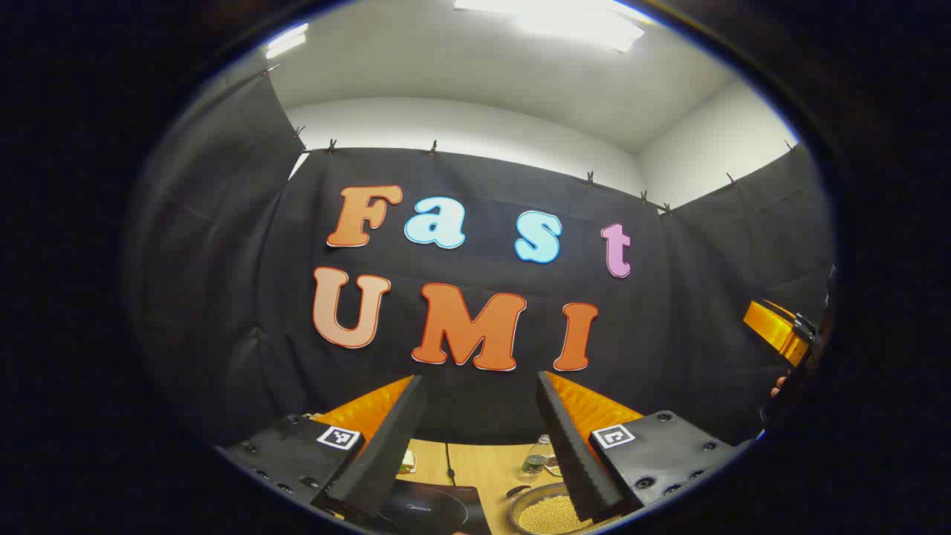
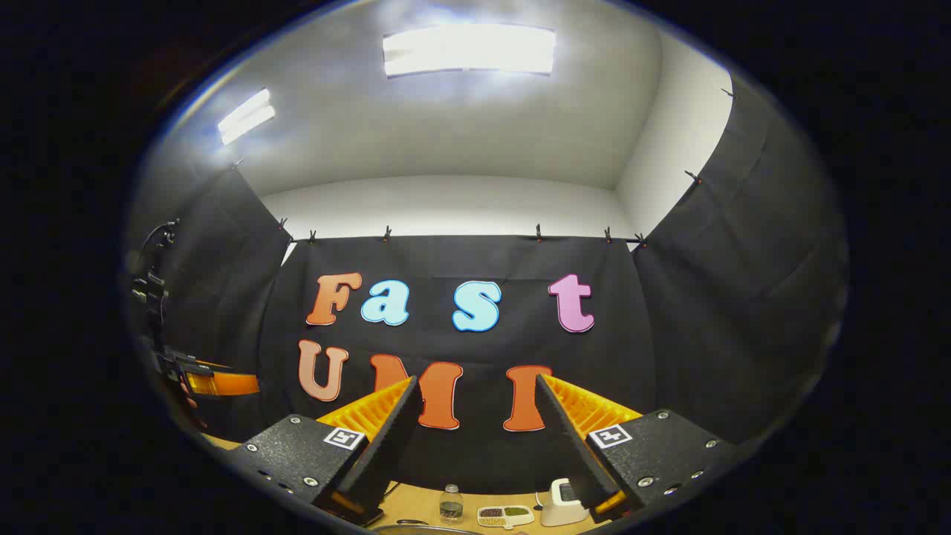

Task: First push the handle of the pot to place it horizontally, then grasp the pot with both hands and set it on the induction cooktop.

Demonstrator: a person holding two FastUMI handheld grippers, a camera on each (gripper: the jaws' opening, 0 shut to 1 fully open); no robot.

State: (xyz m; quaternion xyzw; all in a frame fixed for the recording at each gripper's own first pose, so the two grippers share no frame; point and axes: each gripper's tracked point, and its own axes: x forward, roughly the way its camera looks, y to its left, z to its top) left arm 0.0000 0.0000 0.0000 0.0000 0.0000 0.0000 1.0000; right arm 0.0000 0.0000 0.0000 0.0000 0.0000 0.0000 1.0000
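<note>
Both sets of jaws are spread wide with nothing between them. In the left gripper view the left gripper is raised above the table and aimed at the booth wall, its two fingers angled apart. Below and between them lies the wooden table. The dark induction cooktop sits at the bottom edge, just beside the left-hand finger, with a cable running back from it across the table. To the right of the cooktop, partly hidden behind the right-hand finger, stands the pot, round, metal-rimmed and filled with small pale yellow beans; a dark handle end shows at its upper left rim, but how the handle lies I cannot tell. The pot rests on the table, beside the cooktop and not on it. Behind the pot stands a small bottle.

In the right gripper view the right gripper is likewise raised and unclenched. Below its fingers, on the table, are a small clear bottle, a divided dish of grains and a white kitchen scale. A curved metal rim shows at the bottom edge.
</note>
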